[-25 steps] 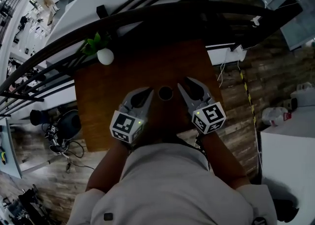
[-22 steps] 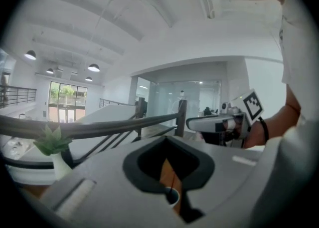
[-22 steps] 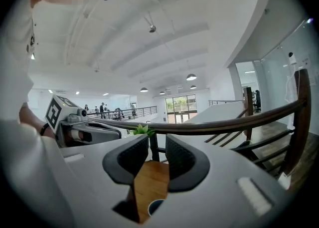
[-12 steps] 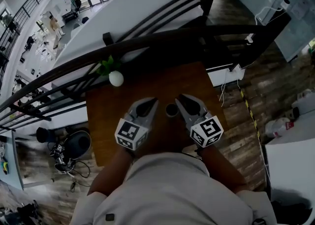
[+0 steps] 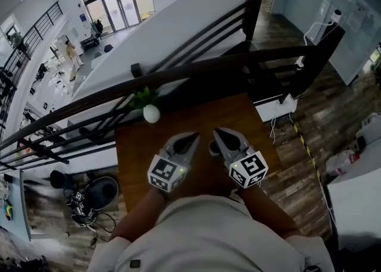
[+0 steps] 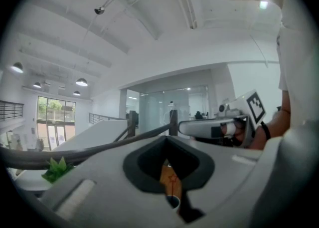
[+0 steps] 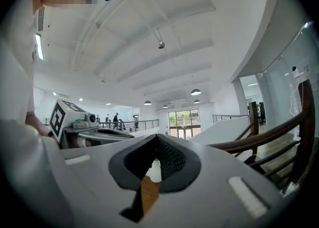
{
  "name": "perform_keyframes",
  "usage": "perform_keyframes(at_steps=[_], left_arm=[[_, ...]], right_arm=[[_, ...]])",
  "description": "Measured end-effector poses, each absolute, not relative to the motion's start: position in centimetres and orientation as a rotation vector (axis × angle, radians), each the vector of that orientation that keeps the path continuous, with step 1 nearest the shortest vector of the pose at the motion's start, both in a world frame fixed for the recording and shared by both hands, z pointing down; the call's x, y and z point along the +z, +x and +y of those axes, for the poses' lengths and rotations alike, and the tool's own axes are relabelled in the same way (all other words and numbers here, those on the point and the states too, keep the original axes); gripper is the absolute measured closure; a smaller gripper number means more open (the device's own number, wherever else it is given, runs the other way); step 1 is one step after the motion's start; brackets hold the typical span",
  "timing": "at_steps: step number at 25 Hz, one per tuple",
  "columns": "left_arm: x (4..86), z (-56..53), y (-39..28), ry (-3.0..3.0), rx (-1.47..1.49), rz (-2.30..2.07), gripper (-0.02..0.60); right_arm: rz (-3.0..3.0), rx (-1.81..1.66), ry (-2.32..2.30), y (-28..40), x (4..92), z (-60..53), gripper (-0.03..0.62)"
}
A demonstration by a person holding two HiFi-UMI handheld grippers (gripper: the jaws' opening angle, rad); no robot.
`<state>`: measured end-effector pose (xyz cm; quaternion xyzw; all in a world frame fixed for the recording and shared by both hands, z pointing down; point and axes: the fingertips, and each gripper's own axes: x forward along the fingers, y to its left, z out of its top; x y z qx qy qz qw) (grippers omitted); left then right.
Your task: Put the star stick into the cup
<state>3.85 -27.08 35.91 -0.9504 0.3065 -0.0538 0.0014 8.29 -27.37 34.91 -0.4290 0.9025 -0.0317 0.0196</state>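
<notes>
Brown wooden bench stands against a dark railing, with a white vase of green leaves at its far left. Above it, the left gripper has its jaws together, empty. Between the grippers stands the dark cup, and a thin red stick seems to rise from it. On the right gripper the jaws have just closed on nothing.

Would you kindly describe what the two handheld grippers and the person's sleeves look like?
Both the left gripper and the right gripper have pale grey, tapering shells lined with black pads. Each carries a white cube printed with black square markers. The person wears a light short-sleeved shirt, and a dark band circles the right wrist.
</notes>
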Motion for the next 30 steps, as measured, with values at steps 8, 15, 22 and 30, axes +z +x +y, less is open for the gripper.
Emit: perform_keyframes(at_steps=[8,15,22,30], left_arm=[[35.8,-24.8,0.5,-2.988,-0.141,0.934,0.58],[36.3,-22.6,-0.9,-3.04,-0.104,0.947,0.58],[35.2,-20.8,-1.9,-2.98,-0.071,1.089,0.58],[35.0,-17.2,3.2,-2.965,-0.052,1.177,0.58]], right_arm=[[2.785,-0.068,-1.362,5.0,35.0,-24.3,0.588],[2.828,-0.063,-1.344,3.1,35.2,-22.1,0.586],[2.883,-0.014,-1.2,2.6,34.1,-20.0,0.588],[2.914,-0.102,-1.085,7.7,34.2,-16.7,0.586]])
